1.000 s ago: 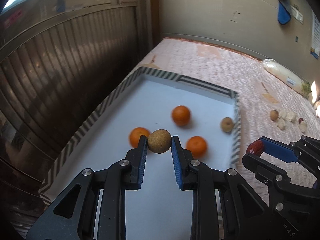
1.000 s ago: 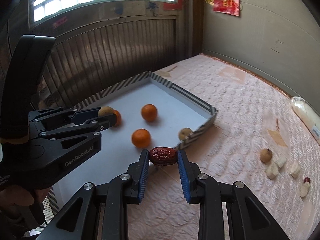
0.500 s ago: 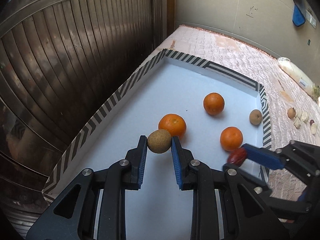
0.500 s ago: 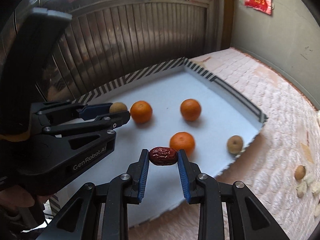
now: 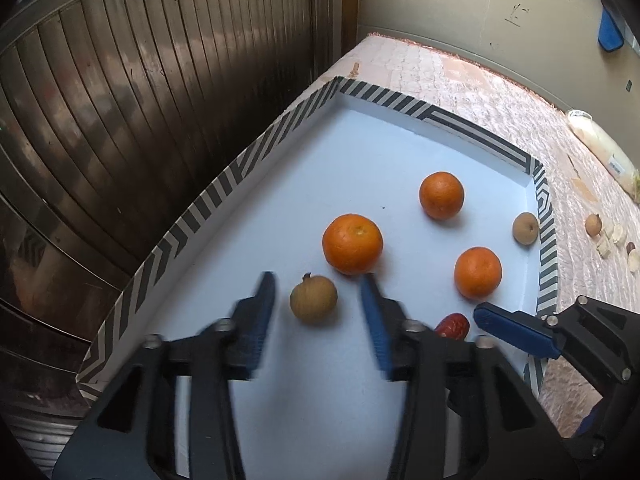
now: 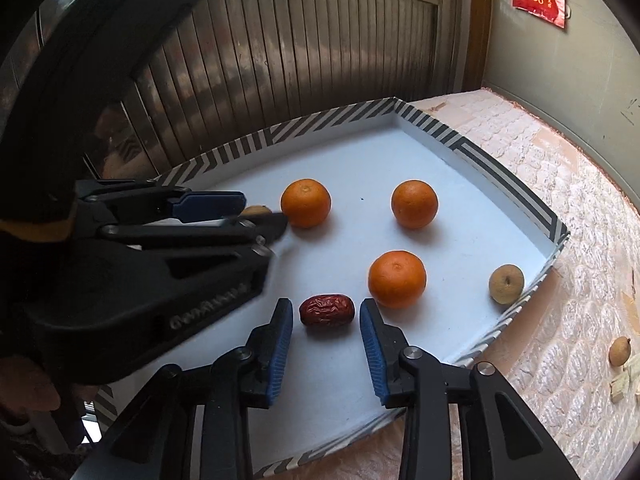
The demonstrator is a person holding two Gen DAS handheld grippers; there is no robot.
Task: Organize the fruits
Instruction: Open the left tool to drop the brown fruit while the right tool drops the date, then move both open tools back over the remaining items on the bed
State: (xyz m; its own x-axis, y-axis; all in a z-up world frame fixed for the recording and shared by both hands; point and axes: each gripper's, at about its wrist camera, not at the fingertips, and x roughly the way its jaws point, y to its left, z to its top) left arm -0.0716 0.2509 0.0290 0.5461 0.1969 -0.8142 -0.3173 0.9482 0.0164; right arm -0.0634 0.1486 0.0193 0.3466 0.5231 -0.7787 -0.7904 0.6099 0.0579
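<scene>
— Where do our tools stand?
— Our left tool [image 5: 318, 300] has just spread its jaws; the brown fruit [image 5: 313, 299] lies loose between them on the tray [image 5: 440, 116].
— And the right?
— Our right tool [image 6: 326, 320] has just let go too; the red date [image 6: 327, 310] rests free between its jaws, beside an orange [image 6: 397, 279].

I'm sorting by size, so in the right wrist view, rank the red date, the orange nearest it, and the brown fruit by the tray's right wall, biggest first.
1. Orange, clearly largest.
2. Red date and brown fruit: they look about alike; the date is longer but flatter and nearer the camera, so I won't rank them.
</scene>
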